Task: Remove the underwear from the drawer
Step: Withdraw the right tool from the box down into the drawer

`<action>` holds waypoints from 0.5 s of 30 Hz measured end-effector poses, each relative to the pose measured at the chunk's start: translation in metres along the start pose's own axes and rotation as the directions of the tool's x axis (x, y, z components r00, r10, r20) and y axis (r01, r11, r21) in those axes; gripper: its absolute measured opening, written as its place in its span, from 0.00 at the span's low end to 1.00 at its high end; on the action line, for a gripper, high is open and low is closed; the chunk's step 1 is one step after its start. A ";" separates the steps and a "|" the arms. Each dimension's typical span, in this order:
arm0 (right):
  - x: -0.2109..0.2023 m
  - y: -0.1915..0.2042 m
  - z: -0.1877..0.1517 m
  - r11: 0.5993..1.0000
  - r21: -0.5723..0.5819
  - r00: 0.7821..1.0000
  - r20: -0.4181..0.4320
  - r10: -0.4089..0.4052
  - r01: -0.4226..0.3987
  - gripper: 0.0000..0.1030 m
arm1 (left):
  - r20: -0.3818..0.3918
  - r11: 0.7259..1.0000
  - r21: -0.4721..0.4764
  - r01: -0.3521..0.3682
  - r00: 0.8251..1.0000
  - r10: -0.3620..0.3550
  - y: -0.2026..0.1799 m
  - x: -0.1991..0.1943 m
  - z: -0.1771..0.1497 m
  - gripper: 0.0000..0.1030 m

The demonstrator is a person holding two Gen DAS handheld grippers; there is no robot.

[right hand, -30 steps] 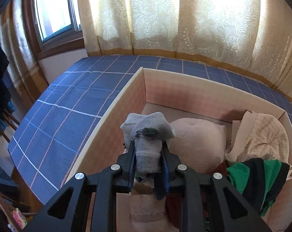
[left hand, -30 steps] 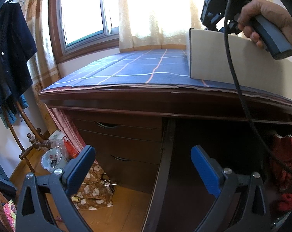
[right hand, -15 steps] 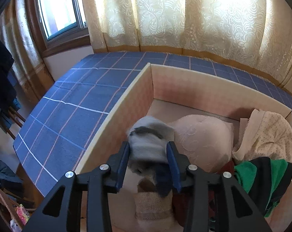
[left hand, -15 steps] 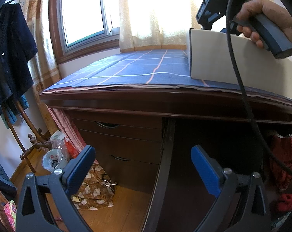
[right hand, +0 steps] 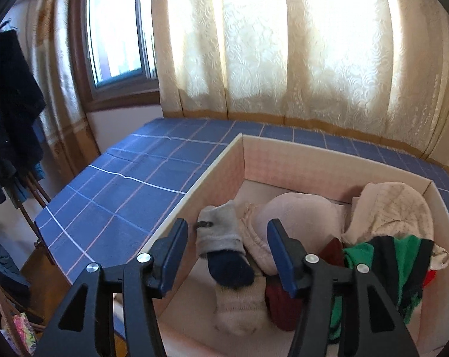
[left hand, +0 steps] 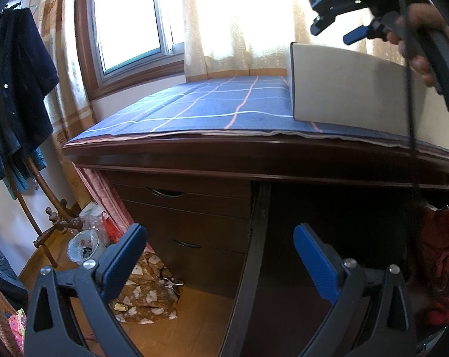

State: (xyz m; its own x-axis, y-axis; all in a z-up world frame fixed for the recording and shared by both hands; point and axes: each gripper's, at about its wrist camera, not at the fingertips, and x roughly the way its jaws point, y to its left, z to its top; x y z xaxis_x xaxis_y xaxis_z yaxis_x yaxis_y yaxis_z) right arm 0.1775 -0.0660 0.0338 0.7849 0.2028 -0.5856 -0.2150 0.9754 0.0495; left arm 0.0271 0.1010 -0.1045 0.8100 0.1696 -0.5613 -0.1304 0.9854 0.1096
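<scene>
- Jaws of the right gripper (right hand: 227, 248): parted, blue pads clear of any cloth; they have just been opening, and the grey-and-navy sock (right hand: 221, 247) lies loose between them, touched by neither pad.
- Grey-and-navy sock: long axis runs from the far left to the near right in the right wrist view, grey cuff away from the camera, navy toe toward it; a small dark mark on the cuff, too small to read.
- Cream sock (right hand: 239, 309): directly under the navy toe, nearer the camera.
- Pink padded garment (right hand: 302, 217): just right of the sock, dome side up.
- Dark red cloth (right hand: 279, 300), green-and-black striped garment (right hand: 385, 267), cream dotted garment (right hand: 394, 208): bunched along the right side.
- Cardboard box (right hand: 221, 172): open-topped, holds all the above; stands on the counter (right hand: 129, 190), which carries a blue checked cloth.
- Right hand (left hand: 415, 44): seen from the left wrist view, wrapped round the handle above the box, gripper angled downward; a black cable hangs from it.
- Jaws of the left gripper (left hand: 221, 255): wide apart, nothing between them; held low before the dark wooden drawers (left hand: 188, 217) under the counter.
- Readable writing: none legible.
</scene>
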 end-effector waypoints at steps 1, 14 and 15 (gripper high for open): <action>-0.004 0.000 -0.002 1.000 0.000 1.000 0.010 0.004 -0.004 0.56 | 0.000 1.000 0.001 -0.002 1.000 0.002 0.000 0.000 0.000 0.98; -0.040 -0.008 -0.025 1.000 0.004 0.997 0.081 0.018 -0.018 0.56 | 0.003 1.000 0.015 -0.022 1.000 0.022 -0.003 0.000 0.001 0.98; -0.044 -0.009 -0.029 1.000 0.002 0.996 0.091 0.019 -0.019 0.56 | 0.003 1.000 0.016 -0.022 1.000 0.022 -0.003 0.000 0.001 0.98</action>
State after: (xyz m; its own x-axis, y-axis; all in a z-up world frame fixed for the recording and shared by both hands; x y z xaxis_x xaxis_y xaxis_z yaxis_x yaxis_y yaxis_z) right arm 0.1275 -0.0860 0.0355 0.8301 0.2285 -0.5086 -0.2289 0.9714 0.0627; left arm 0.0285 0.0979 -0.1041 0.8090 0.1908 -0.5560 -0.1387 0.9811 0.1348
